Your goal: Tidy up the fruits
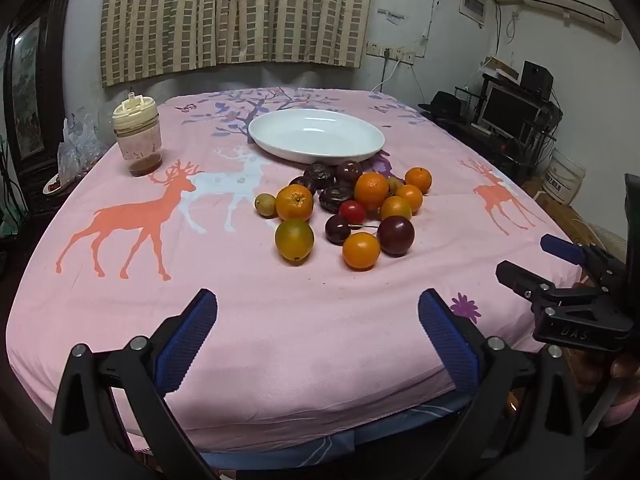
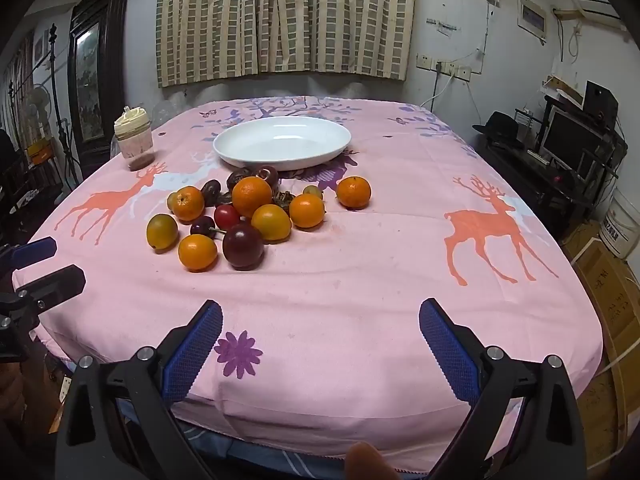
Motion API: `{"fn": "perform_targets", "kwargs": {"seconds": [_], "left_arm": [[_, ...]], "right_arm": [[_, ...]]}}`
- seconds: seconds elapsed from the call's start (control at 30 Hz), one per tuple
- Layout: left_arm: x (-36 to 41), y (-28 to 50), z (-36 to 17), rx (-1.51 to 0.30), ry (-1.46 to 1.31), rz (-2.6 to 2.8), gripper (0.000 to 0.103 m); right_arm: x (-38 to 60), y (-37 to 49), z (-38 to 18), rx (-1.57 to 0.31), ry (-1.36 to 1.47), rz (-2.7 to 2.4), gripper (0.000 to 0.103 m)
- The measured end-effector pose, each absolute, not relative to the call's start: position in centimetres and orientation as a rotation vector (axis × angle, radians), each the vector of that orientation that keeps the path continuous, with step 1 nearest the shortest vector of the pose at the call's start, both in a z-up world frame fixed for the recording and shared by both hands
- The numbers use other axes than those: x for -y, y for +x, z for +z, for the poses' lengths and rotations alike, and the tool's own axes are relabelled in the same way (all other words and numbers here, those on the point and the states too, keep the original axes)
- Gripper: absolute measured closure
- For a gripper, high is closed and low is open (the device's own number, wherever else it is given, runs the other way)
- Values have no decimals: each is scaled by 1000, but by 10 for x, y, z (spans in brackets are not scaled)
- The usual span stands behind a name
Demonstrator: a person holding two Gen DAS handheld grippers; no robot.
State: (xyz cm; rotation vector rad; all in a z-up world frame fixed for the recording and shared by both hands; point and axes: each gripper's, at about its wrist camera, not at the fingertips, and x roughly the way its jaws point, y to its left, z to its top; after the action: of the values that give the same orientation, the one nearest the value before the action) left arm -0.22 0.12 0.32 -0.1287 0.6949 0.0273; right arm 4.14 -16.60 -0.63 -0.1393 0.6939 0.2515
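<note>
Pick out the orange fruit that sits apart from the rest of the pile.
The round orange mandarin at the pile's far right edge: bare pink cloth separates it from the nearest fruit in the right wrist view, while the other oranges crowd together.

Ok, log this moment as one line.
phase: pre-grasp | left gripper: open, empty | right gripper: open, empty | fruit pile: on tablecloth | white dish: empty, behind pile
</note>
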Motion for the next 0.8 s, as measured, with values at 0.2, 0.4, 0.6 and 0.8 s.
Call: {"fn": "perform_targets", "kwargs": {"seconds": [0.2,0.4,0.6,0.8], "left_arm": [[-1,-4,7,-693,-100,30,4],[3,-5,1,-708,-84,33,4],[4,-5,2,-711,-81,32,4],[4,-6,3,-710,-79,34,4]], "right_arm": [[166,41,-7,-698,-140,254,4],[167,38,-5,-696,-143,257,4],[166,40,-7,-701,-142,254,4],[165,40,-8,-701,-141,254,4]]}}
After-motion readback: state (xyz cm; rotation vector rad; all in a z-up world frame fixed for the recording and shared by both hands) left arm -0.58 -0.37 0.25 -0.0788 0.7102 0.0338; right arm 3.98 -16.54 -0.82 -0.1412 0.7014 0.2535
